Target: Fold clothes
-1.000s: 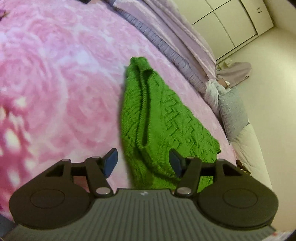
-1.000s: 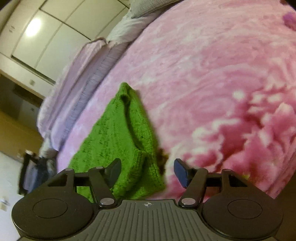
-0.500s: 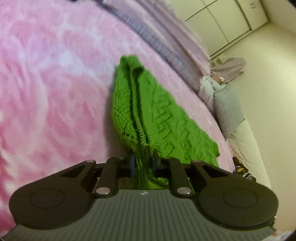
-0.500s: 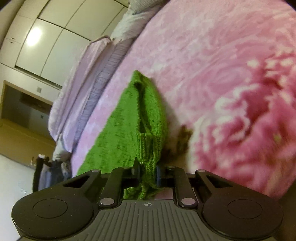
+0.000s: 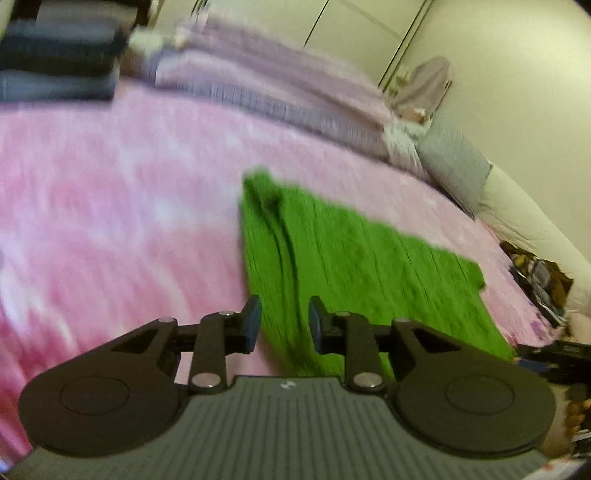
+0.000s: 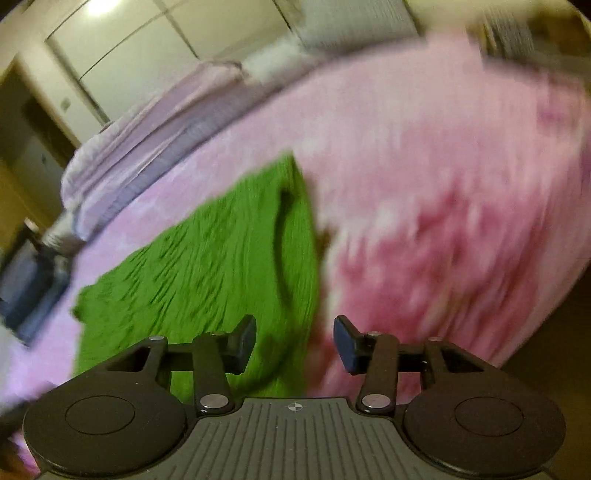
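— Sweater (image 5: 354, 266) lies flat on the pink blanket (image 5: 110, 206); half a second ago both tools pinched its near edge; now they have let go.

— So that fold is done?

— I think so; left gripper (image 5: 284, 321) stands a little apart; right gripper (image 6: 295, 343) gapes wide, holding nothing.

— How does it feel?

— Knitted, bumpy, green; its point aims at twelve o'clock; the blanket looks fuzzy.

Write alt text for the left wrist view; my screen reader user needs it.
The open left claw hangs over the near edge of a green knitted garment lying flat on a pink floral blanket. Lilac bedding and pale wardrobe doors lie beyond, all motion-blurred.
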`<act>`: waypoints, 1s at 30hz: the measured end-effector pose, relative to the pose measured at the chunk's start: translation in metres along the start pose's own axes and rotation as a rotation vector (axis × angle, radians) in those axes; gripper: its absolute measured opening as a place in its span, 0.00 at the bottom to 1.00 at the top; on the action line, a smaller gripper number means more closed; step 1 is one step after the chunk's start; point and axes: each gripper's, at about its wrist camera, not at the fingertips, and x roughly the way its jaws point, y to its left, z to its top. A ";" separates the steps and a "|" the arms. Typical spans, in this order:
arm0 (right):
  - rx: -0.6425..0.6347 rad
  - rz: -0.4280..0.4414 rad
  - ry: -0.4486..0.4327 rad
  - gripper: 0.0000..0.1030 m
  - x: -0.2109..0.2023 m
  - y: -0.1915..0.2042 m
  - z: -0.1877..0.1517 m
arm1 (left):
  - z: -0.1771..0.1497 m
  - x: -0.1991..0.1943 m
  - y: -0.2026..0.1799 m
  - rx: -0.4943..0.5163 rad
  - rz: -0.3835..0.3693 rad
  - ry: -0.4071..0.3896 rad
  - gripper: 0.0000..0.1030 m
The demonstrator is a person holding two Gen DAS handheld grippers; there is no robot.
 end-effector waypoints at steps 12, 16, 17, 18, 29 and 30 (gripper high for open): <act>-0.583 0.009 -0.130 0.42 0.139 0.118 0.049 | 0.068 0.154 -0.050 0.383 -0.030 0.017 0.18; -0.643 -0.110 -0.047 0.43 0.195 0.100 0.039 | 0.036 0.181 -0.042 0.487 0.049 0.014 0.19; -0.627 -0.099 -0.043 0.43 0.193 0.097 0.040 | 0.035 0.178 -0.043 0.487 0.056 0.013 0.19; -0.625 -0.099 -0.035 0.43 0.190 0.095 0.041 | 0.037 0.176 -0.045 0.480 0.067 0.024 0.19; -0.454 -0.009 -0.064 0.43 0.052 0.084 -0.001 | 0.007 0.057 -0.071 0.295 -0.025 0.075 0.17; -0.445 -0.009 -0.055 0.43 0.044 0.082 -0.013 | -0.004 0.049 -0.074 0.290 -0.018 0.087 0.17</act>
